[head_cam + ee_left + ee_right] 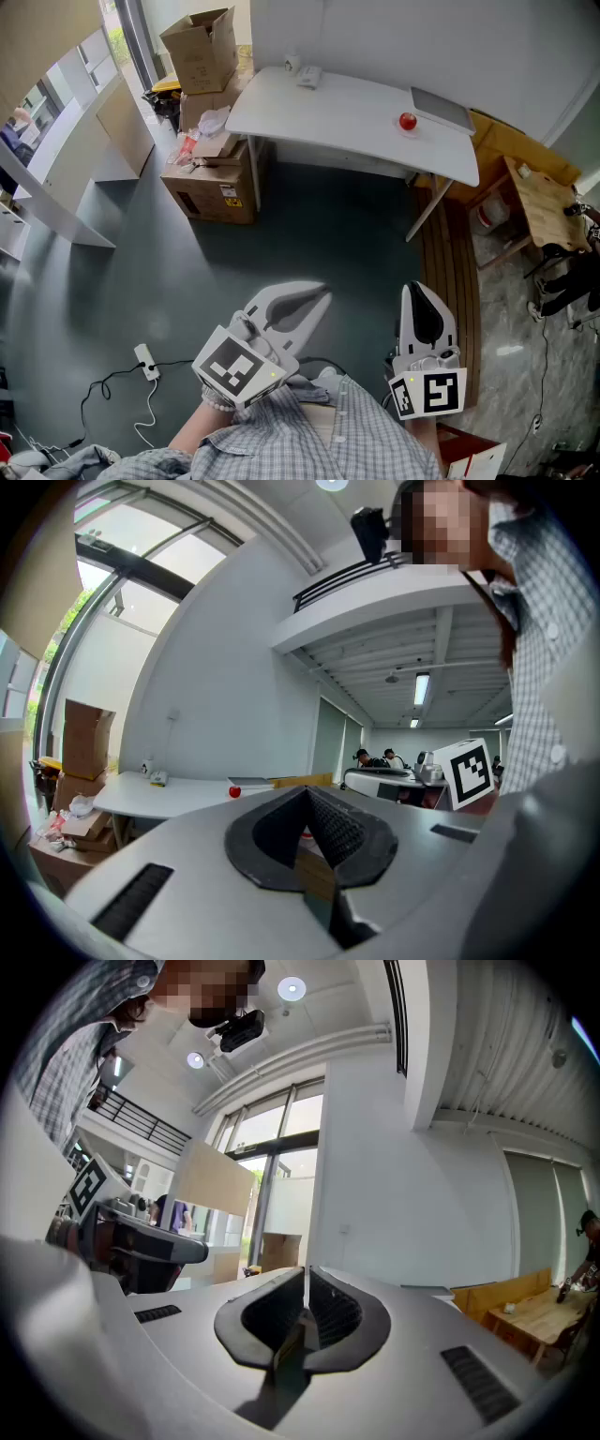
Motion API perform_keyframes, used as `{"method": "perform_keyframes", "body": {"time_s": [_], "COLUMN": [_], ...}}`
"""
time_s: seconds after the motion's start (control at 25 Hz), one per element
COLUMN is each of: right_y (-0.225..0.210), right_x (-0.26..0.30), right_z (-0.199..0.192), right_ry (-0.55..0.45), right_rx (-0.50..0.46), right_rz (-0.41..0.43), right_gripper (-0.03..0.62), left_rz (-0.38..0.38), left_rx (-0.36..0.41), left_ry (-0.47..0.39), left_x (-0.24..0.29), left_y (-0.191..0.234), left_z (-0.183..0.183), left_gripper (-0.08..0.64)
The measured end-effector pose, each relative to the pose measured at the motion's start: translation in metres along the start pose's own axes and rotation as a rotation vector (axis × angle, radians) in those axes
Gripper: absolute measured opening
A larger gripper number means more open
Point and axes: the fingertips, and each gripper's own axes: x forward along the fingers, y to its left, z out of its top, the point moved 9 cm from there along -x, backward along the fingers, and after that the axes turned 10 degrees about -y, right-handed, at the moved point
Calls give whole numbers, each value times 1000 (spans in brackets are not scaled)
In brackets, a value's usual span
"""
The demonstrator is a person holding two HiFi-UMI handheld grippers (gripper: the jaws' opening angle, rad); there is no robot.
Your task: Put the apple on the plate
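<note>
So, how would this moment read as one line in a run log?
stage: not started | left gripper: shut, empty | right gripper: shut, empty | apple: on white table, untouched

Between you and the white table (347, 112), the dark floor (309, 225) gives you a wide, open lane. Low on your left, a white power strip (145, 360) and its cable lie on the floor. Stacked cardboard boxes (214, 178) crowd the table's left end, and a wooden slatted strip (455, 267) runs along the right. The tabletop left of the apple (408, 121) is bare, and a grey flat slab (442, 110) lies just beside it on the right.
</note>
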Motion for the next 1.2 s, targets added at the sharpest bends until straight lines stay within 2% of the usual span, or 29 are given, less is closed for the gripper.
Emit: {"method": "perform_keyframes", "body": {"time_s": [0.44, 0.72, 1.2], "right_y": [7, 13, 65], "right_x": [5, 11, 33], "right_z": [1, 1, 3], "right_ry": [-1, -13, -27], "right_rx": [-2, 30, 28], "right_rz": [14, -2, 53], "right_gripper": [32, 32, 32], "left_rz": [8, 20, 60], "left_rx": [0, 5, 22], "left_ry": [3, -11, -39], "left_x": [-6, -16, -63], "left_y": [4, 12, 39], "left_z": [0, 4, 13], "left_gripper": [9, 9, 9]}}
